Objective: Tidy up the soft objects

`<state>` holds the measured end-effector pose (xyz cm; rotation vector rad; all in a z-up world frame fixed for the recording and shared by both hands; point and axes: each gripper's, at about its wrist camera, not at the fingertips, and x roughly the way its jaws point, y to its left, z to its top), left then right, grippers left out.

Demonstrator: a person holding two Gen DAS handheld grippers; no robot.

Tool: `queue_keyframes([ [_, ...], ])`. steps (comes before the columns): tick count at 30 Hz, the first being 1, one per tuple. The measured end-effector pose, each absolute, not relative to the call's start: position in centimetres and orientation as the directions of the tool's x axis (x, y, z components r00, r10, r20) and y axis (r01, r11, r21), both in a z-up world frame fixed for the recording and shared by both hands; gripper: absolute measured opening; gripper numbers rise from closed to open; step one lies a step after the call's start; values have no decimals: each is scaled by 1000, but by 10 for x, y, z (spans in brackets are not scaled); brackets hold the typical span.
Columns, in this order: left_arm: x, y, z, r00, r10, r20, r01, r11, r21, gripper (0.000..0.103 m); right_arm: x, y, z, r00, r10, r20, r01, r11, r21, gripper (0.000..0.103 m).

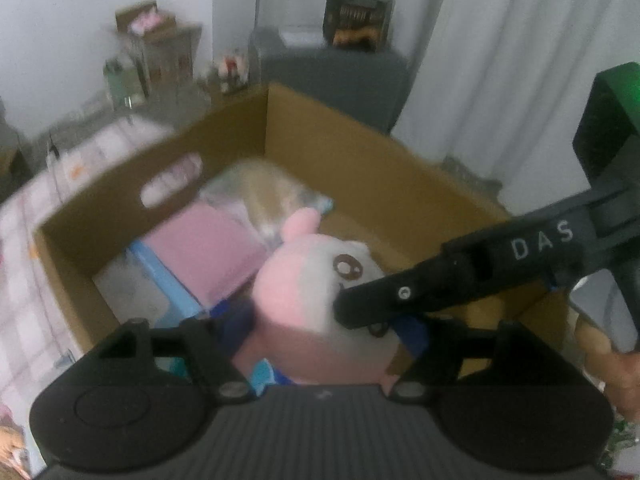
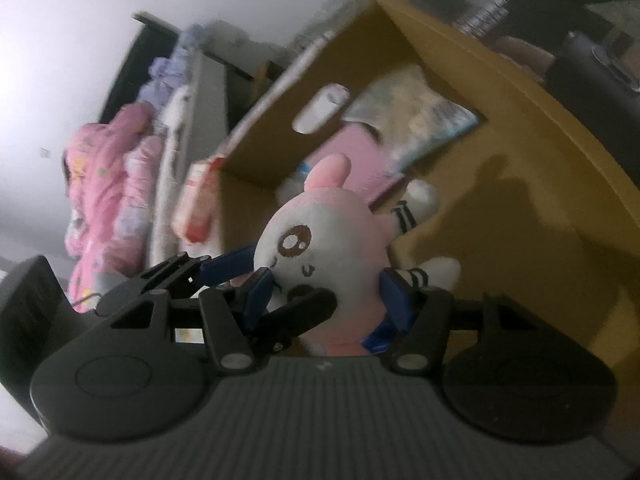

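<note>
We hold the plush rabbit (image 2: 320, 248) just above the open cardboard box (image 1: 360, 168), its ears pointing toward the box floor; both the left tongs (image 1: 320, 332) and right tongs (image 2: 324, 296) pinch its body half-open, equally near.

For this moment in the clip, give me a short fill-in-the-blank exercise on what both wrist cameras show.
1. The plush toy has a white face and a ____ body.
2. Both the left gripper and the right gripper have their fingers pressed on the ____.
3. The toy is held above an open ____ box.
4. The flat folded item lying in the box is ____ in colour.

Missing words: pink; plush toy; cardboard; pink
</note>
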<state>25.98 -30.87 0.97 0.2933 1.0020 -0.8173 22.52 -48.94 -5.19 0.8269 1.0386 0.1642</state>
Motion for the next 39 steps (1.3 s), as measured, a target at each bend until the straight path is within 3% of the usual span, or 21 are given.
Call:
queue_keyframes([
  [4,268,-316,-7,244,-424,-872,710,691,-137,70,238,-490,-75,477,504,-720,270,696,666,59],
  [9,271,-319,-13,253,-401,-880,695,708,-123,71,250,-488,-89,459,504,-732,270,706,655,60],
  [12,270,-322,-13,264,-395,-880,703,703,-105,73,252,-487,-89,468,489,-736,260,720,644,60],
  [17,257,-320,-2,289,-396,-872,717,693,-77,85,248,-493,-83,482,476,-736,270,718,641,60],
  [22,248,-306,18,332,-405,-852,713,699,-54,87,234,-496,-69,518,466,-717,267,709,653,62],
  [39,193,-145,99,520,-456,-722,587,805,-86,89,183,-464,2,619,467,-631,169,706,688,63],
])
